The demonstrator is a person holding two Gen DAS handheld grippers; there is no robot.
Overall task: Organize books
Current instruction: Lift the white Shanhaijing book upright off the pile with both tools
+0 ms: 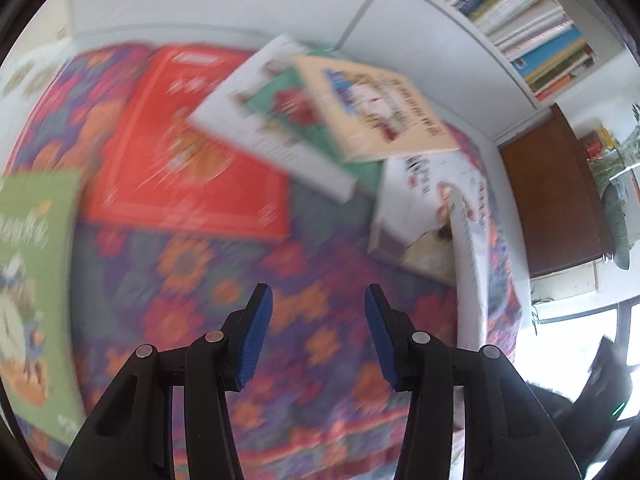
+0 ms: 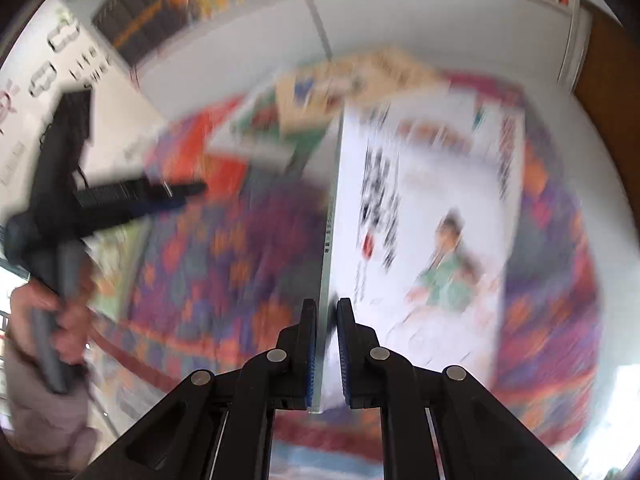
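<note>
Patterned cloth (image 1: 320, 280) lies bare beneath the left gripper (image 1: 318, 336), whose fingers stand apart grasping nothing, while the right gripper (image 2: 325, 344) clamps the near edge of a white book (image 2: 432, 208) raised beside the overlapping book pile (image 1: 320, 120).

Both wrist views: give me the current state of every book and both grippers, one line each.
left gripper: open, empty, above the patterned cloth.
right gripper: shut on the white book.
white book: clamped at its edge, tilted up off the cloth.
red book: flat on the cloth.
green book: flat at the cloth's left edge.
cream book: on top of a loose pile.
shelf books: upright in rows.
</note>
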